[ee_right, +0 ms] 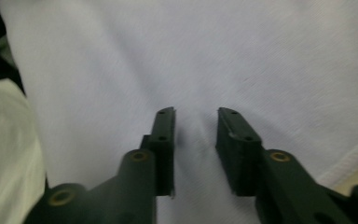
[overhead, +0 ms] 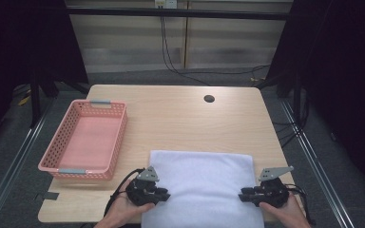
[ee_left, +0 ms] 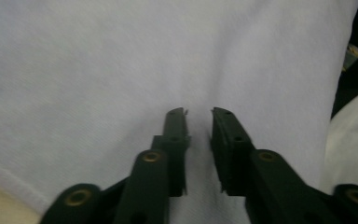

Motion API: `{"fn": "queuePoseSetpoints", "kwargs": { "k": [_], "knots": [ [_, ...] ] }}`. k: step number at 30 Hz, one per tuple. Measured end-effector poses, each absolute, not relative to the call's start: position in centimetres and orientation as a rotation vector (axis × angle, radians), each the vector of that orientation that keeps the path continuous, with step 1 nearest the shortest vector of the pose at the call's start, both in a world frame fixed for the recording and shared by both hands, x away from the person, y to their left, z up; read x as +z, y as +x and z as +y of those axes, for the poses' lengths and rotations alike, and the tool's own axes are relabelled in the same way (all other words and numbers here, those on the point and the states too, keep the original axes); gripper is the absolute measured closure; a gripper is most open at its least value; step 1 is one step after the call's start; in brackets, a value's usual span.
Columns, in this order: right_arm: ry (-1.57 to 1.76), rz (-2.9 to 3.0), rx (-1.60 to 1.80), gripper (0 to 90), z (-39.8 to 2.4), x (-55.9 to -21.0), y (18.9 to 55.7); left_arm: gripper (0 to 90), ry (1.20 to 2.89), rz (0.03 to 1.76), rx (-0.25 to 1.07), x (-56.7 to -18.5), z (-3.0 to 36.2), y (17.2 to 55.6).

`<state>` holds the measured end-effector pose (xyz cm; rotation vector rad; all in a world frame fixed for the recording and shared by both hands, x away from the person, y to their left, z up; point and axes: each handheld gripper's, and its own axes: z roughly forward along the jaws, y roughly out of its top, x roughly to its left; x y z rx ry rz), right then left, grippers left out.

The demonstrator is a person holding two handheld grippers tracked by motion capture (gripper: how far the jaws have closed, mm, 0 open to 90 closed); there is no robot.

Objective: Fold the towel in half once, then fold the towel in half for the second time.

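While spread flat, towel [overhead: 204,185] between left claw [overhead: 165,194], right claw [overhead: 242,196]

High view sat above person's edge of table [overhead: 180,118], facing forward and down — whole tabletop in frame, floor and wall beyond. Left claw [ee_left: 199,112] camera rode low, looking along own jaws, very close over white towel [ee_left: 121,60]. Right claw [ee_right: 196,112] camera likewise — near, aimed across same towel. All three views shared towel; high view also took in both claws at towel's near corners.

Soft matt white cloth towel [overhead: 204,187], pink perforated plastic basket [overhead: 119,135], smooth pale wood-grain table [overhead: 185,118]
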<state>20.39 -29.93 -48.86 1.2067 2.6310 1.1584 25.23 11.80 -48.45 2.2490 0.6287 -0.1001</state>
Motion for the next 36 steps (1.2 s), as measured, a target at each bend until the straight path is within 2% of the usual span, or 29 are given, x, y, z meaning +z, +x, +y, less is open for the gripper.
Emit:
{"fn": "queuePoseSetpoints", "kwargs": {
  "k": [1, 9, 16, 20, 25, 29, 32, 36],
  "knots": [
    [1.221, 2.595, 1.186, 65.2, -30.1, -48.6, 20.7, 67.6, 2.228, 0.634, -0.086, -48.1, 12.0, 25.7],
    [1.3, 2.35, 1.161, 59.5, -32.5, -47.5, 25.4, 61.5, 2.169, 0.731, 0.027, -46.9, 13.0, 28.8],
    [1.357, 2.294, 1.118, 52.0, -33.3, -48.7, 29.8, 60.6, 2.152, 0.784, 0.058, -47.0, 13.8, 30.1],
    [1.384, 2.312, 1.114, 50.7, -33.4, -49.2, 31.0, 59.8, 2.148, 0.805, 0.069, -47.3, 14.0, 30.8],
    [1.389, 2.358, 1.11, 56.6, -33.3, -50.0, 31.2, 54.1, 2.119, 0.86, 0.097, -47.5, 14.3, 31.6],
    [1.382, 2.386, 1.136, 69.3, -33.5, -50.2, 30.8, 51.9, 2.113, 0.851, 0.167, -47.2, 13.6, 32.3],
    [1.371, 2.41, 1.14, 78.9, -33.6, -50.2, 30.6, 48.7, 2.111, 0.881, 0.159, -47.4, 13.4, 33.1],
    [1.378, 2.42, 1.143, 80.9, -33.6, -50.2, 30.4, 46.2, 2.109, 0.922, 0.172, -47.7, 13.6, 33.8]
  ]
}}
